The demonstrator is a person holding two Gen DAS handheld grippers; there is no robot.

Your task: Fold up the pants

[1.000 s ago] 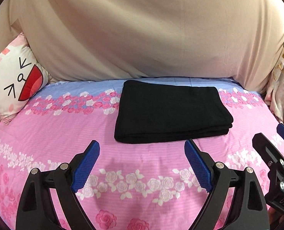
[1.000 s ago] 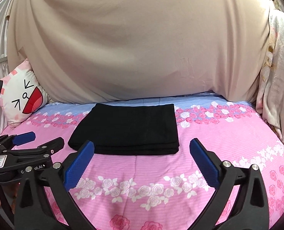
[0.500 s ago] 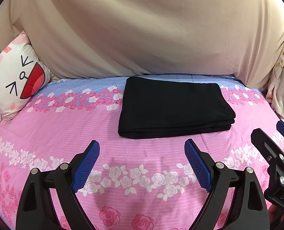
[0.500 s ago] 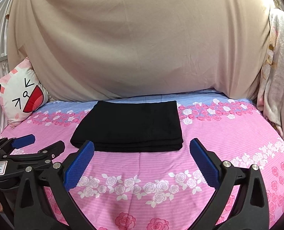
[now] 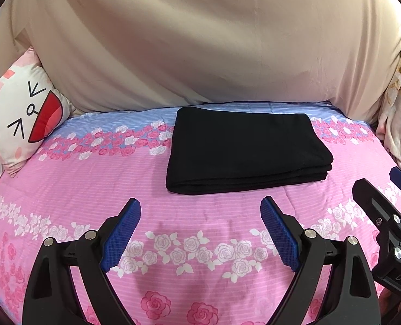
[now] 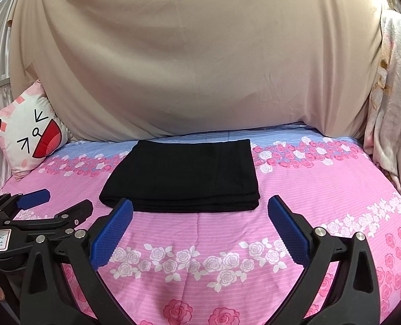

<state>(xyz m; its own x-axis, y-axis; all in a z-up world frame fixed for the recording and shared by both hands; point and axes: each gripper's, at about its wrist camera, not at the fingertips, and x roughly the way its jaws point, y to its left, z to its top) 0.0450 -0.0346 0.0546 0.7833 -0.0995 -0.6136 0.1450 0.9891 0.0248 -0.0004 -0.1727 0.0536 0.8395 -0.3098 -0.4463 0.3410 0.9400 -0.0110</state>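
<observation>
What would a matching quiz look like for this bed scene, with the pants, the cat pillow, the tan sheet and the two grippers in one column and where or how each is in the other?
Things:
1. black pants
2. cat-face pillow
3. tan sheet
4. left gripper and right gripper

Descriptions:
A. propped at the bed's far left corner
B. open, holding nothing, above the pink bedspread
C. folded into a flat stack, mid-bed
D. draped behind the bed

Pairs: 1-C, 2-A, 3-D, 4-B
</observation>
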